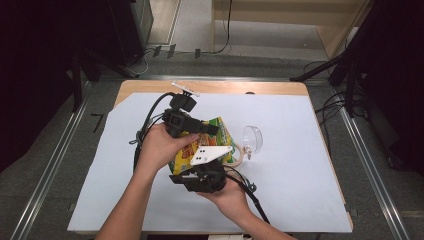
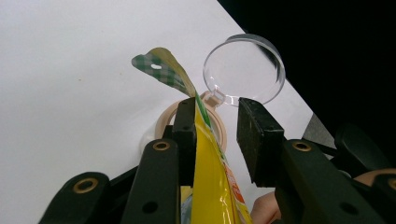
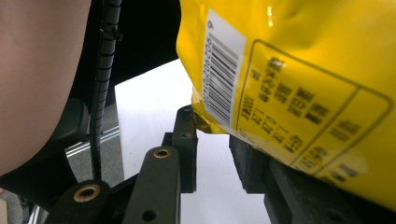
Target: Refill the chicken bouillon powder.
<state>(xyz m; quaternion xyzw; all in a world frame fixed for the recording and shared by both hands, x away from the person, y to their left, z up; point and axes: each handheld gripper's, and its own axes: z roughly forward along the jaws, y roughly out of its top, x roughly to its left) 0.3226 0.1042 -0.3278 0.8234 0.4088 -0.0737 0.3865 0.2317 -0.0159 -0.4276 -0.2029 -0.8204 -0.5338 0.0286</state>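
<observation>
Things I count: I see one yellow snack bag (image 1: 200,145), one clear round lid (image 1: 254,138), one tan ring (image 1: 237,155), one white sheet (image 1: 300,175) on the table, two grippers and two hands.
Snack bag: it is up off the white sheet, held between my two grippers, just beside the tan ring.
Clear round lid: it stands on its edge, touching the tan ring, on the far side of the snack bag from my left hand.
Left gripper (image 2: 217,135): its jaws are partly open. The top edge of the snack bag (image 2: 205,163) lies flat against one jaw. The other jaw stands apart from the bag, with a clear gap.
Right gripper (image 3: 212,140): its jaws are a little open. The bottom corner of the snack bag (image 3: 299,70) sits between them. I cannot tell if both jaws press on it.
Left hand (image 1: 160,145): it wraps around the left gripper (image 1: 187,122) on the far side of the snack bag, and the forearm comes up from the near edge of the table.
Right hand (image 1: 227,195): it cups the right gripper (image 1: 202,177) from below, on the near side of the snack bag, palm turned up.
</observation>
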